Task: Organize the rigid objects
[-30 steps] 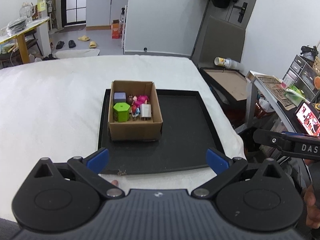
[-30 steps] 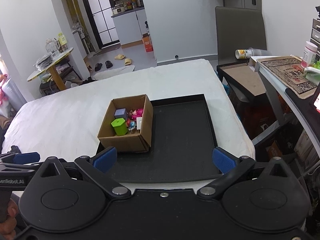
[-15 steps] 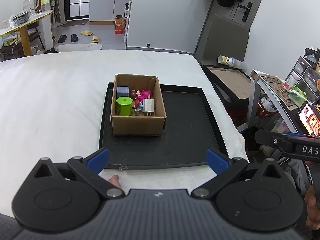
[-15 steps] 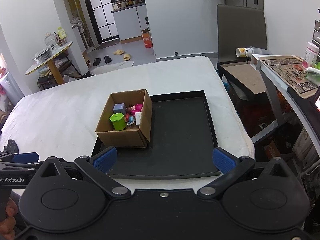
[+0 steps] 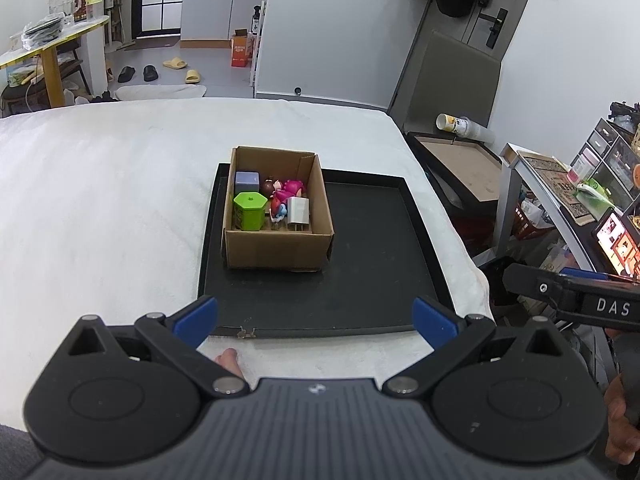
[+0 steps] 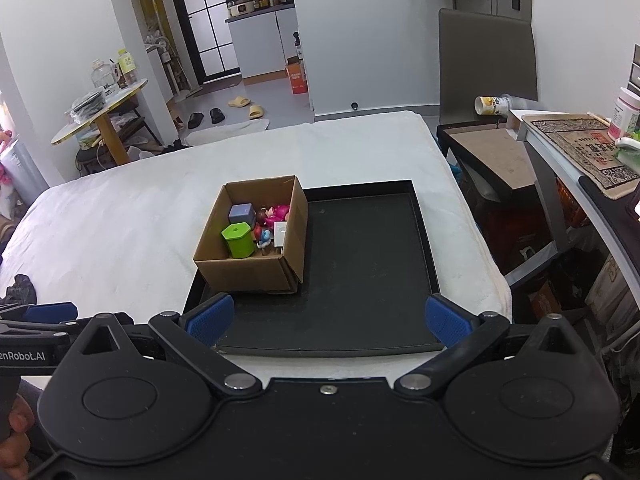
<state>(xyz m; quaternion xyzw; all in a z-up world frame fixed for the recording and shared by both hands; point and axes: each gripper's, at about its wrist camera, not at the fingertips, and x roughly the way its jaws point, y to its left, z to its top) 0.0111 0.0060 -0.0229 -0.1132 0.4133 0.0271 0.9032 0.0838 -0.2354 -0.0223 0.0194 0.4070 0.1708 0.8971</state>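
A cardboard box [image 5: 279,216] is being carried by a black tray [image 5: 372,264], in its left part, on a white-covered bed [image 5: 100,208]. Inside the box, a green hexagonal container [image 5: 249,210], a grey-blue cube [image 5: 247,181], a white charger plug [image 5: 298,213] and pink-and-red toy figures [image 5: 286,194] are being held close together. The rest of the tray is being left bare.

The left gripper [image 5: 316,322] is being held above the tray's near edge, its blue-padded jaws spread wide with nothing between them. The right gripper [image 6: 327,319] is being held likewise, jaws spread wide and gripping nothing, well apart from the box.
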